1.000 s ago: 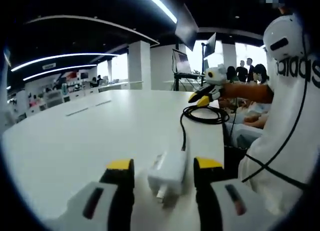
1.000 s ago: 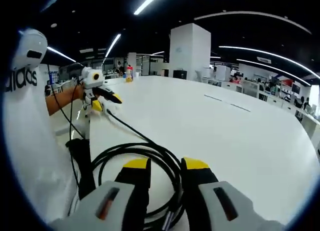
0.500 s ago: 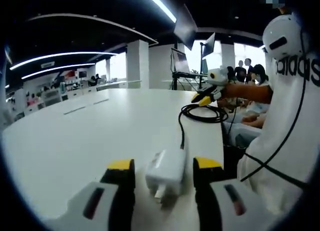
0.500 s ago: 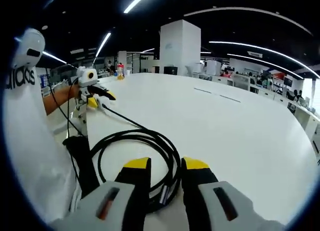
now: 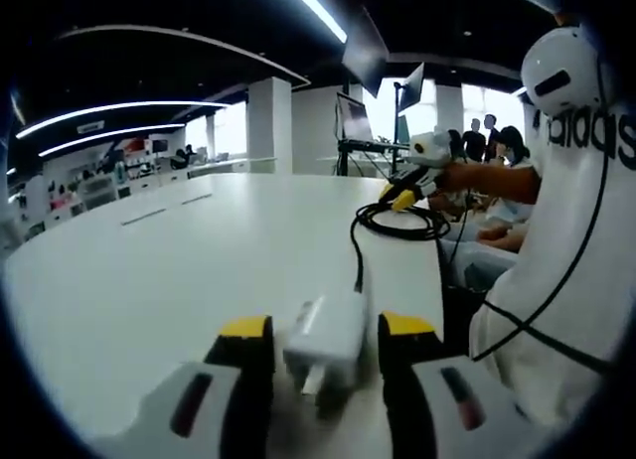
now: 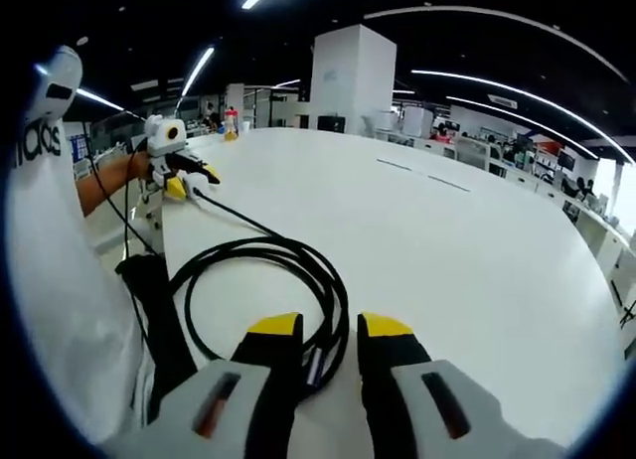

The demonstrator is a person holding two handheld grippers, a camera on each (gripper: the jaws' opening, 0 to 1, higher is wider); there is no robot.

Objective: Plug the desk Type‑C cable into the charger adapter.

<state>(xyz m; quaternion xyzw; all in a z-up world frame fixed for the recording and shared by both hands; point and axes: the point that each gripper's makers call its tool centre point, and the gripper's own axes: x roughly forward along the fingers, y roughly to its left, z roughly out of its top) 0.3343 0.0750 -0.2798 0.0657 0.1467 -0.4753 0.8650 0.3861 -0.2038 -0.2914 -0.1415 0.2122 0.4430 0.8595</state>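
Observation:
The white charger adapter (image 5: pixel 328 338) lies on the white table (image 5: pixel 179 270) between the jaws of my left gripper (image 5: pixel 326 327), prongs towards the camera. The jaws stand close on either side of it, and I cannot tell if they touch it. A black cable (image 5: pixel 356 260) runs from the adapter's far end to a coil (image 5: pixel 397 224), where my right gripper (image 5: pixel 402 196) is. In the right gripper view the coil (image 6: pixel 263 270) lies ahead. Its metal-tipped plug (image 6: pixel 316 362) sits in the narrow gap of my right gripper (image 6: pixel 330 326). Far left is my left gripper (image 6: pixel 184 169).
A person in a white shirt (image 5: pixel 566 280) stands at the table's edge beside both grippers. A thin black wire (image 6: pixel 129 230) hangs across the shirt. The wide white tabletop (image 6: pixel 467 250) stretches away. Monitors on stands (image 5: pixel 360 121) and several people stand beyond the table.
My left gripper's jaws have narrowed around the adapter. My right gripper has drawn back along the cable, so the plug end now lies between its jaw tips.

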